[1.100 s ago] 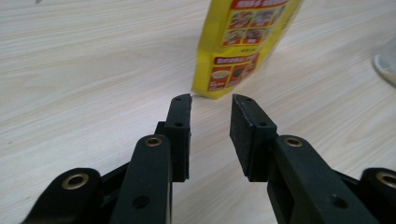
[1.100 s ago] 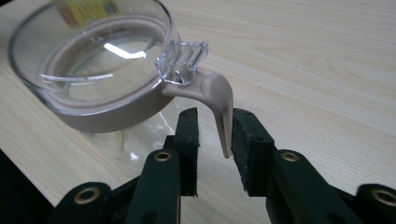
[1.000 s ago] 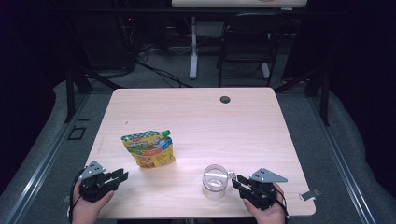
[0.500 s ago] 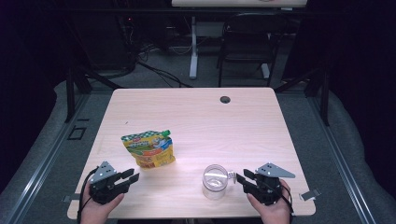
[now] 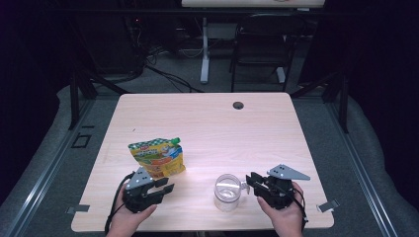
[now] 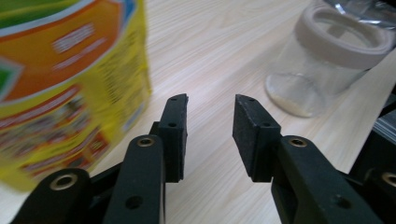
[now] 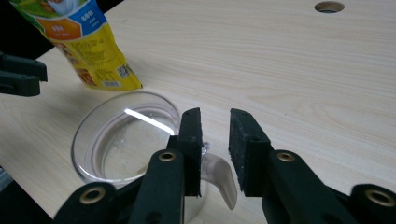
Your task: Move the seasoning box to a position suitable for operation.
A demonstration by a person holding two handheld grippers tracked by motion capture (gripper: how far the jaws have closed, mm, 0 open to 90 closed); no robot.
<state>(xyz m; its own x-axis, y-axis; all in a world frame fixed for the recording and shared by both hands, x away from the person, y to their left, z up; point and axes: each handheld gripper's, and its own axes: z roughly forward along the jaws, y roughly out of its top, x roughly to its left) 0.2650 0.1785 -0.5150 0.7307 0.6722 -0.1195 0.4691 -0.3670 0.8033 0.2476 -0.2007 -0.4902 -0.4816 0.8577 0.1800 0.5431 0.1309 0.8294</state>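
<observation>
So you've got the clear jar (image 5: pixel 228 191) sitting near your edge of the table (image 5: pixel 207 118), and your right gripper (image 5: pixel 253 180) is lined up on its little clear handle (image 7: pixel 219 175). In the right gripper view the handle sits between the jaws, which have just been closing; the left pad looks to be right at it, the right pad isn't touching yet. So not a grip yet, just bracketing it.

Your left gripper (image 5: pixel 168 186) hangs beside the lower corner of the yellow snack pouch (image 5: pixel 157 156), jaws apart with nothing between them, and they've just been opening a bit. In the left gripper view the pouch (image 6: pixel 65 74) is off to the side of the pads, not in the gap.

My take: finish the squeeze on the handle first, and go deep enough that the pads bite the flat of it and not the slippery curved tip. That plastic looks slick, so a shallow pinch could twist out. Keep the jar flat on the table while you close. Then swing the left gripper round to the pouch's edge rather than jabbing at its face.
</observation>
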